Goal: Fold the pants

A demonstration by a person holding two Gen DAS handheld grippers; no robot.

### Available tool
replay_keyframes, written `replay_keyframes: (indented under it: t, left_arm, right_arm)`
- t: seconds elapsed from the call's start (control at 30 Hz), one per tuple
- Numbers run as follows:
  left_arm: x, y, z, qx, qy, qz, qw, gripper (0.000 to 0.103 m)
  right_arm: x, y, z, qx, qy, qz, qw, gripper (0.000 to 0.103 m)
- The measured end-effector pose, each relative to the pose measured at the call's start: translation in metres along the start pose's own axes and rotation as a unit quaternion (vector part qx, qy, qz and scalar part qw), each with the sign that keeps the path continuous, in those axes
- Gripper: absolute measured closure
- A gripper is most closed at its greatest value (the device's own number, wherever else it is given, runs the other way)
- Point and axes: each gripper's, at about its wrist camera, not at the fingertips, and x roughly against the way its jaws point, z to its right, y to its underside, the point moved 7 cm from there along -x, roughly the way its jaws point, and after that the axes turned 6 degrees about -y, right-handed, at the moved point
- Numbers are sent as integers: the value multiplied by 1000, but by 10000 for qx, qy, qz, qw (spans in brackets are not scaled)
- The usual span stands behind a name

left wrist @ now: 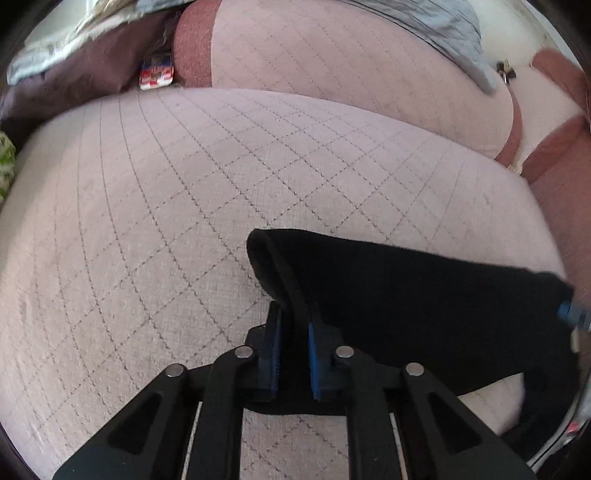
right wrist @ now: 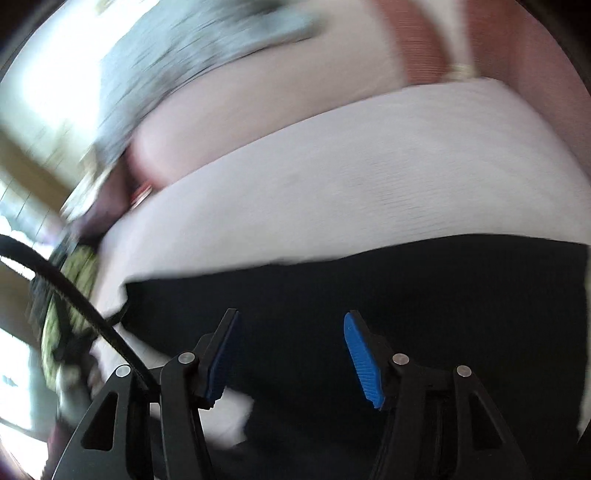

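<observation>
The black pants [left wrist: 406,295] lie on a pale quilted sofa seat [left wrist: 166,221]. My left gripper [left wrist: 293,325] is shut on a folded edge of the pants and holds it a little above the seat. The cloth runs off to the right, where a blue part of the other gripper [left wrist: 567,314] shows at its far end. In the blurred right wrist view the pants [right wrist: 332,288] spread wide under my right gripper [right wrist: 291,325], which is open with its blue pads [right wrist: 360,358] apart above the cloth.
The quilted backrest [left wrist: 351,74] rises behind the seat, with grey cloth [left wrist: 443,29] draped over it. A dark brown cover [left wrist: 92,74] and a red-and-white pack [left wrist: 157,72] sit at the back left. A brown armrest [left wrist: 554,147] stands on the right.
</observation>
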Motion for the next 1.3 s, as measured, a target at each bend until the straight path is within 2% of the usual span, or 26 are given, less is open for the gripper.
replay_keyframes:
  t: [0.1,0.17,0.23,0.27,0.3,0.37,0.43,0.53,0.63,0.8,0.87,0.9,1.0,1.07,1.1,1.17,1.2,1.23,1.3]
  left_arm:
    - [7,-8,-14,561,485,-68,9972,93]
    - [19,-15,-21,779,641,54,9949,93]
    - [33,-19,-23,817,643,206,9944,94]
    - [39,-20,-25,849,579,264,9943,98]
    - [43,-21,-31,895,348,322,9949,97]
    - [40,-18,-36,947,395,230,9945,97]
    - [27,-9,-40,949,276,-21,9951,97]
    - [13,8,-39,818,30,-333,9961,97]
    - [16,15,-33,536,-226,-376,9976,97]
    - [29,26,-37,554,-361,-375,9971,95]
    - [30,36,-52,611,-773,-431,9942,95]
    - [29,42,-60,710,-852,-451,9928,95]
    - [42,47,-76,1073,-555,-334,9921,95]
    - [58,45,-85,1204,-535,-20,9913,94]
    - [66,43,-89,1234,-511,163,9909,90]
    - [77,40,-90,1270,-299,383,9907,70]
    - [80,38,-88,1290,-124,471,9905,56]
    - [83,36,-85,1295,34,556,9900,51]
    - [79,28,-78,1187,247,635,9906,51]
  right_arm:
    - [-14,21,-46,438,-395,-331,9977,40]
    - [-22,37,-65,245,-841,-514,9948,40]
    - [-28,50,-70,-118,-1206,-661,9904,40]
    - [-34,56,-70,-282,-1309,-724,9883,40]
    - [-42,61,-70,-375,-1316,-762,9877,40]
    - [-56,61,-61,-475,-983,-711,9915,40]
    - [-68,57,-47,-753,-765,-519,9929,40]
    - [-78,51,-44,-1052,-847,-395,9900,38]
    - [-78,55,-49,-903,-843,-542,9909,36]
    - [-63,63,-52,-751,-781,-663,9919,36]
    - [-54,63,-48,-735,-771,-648,9922,36]
    - [-46,65,-45,-705,-749,-634,9927,36]
    - [-20,66,-36,-617,-745,-570,9937,36]
    - [-4,65,-30,-509,-683,-497,9951,36]
    - [0,62,-31,-455,-624,-465,9959,36]
    - [11,54,-24,-311,-425,-399,9978,36]
    - [15,50,-21,-267,-363,-376,9983,36]
    - [18,44,-17,-216,-313,-370,9986,36]
    - [21,30,-9,-114,-195,-378,9990,36]
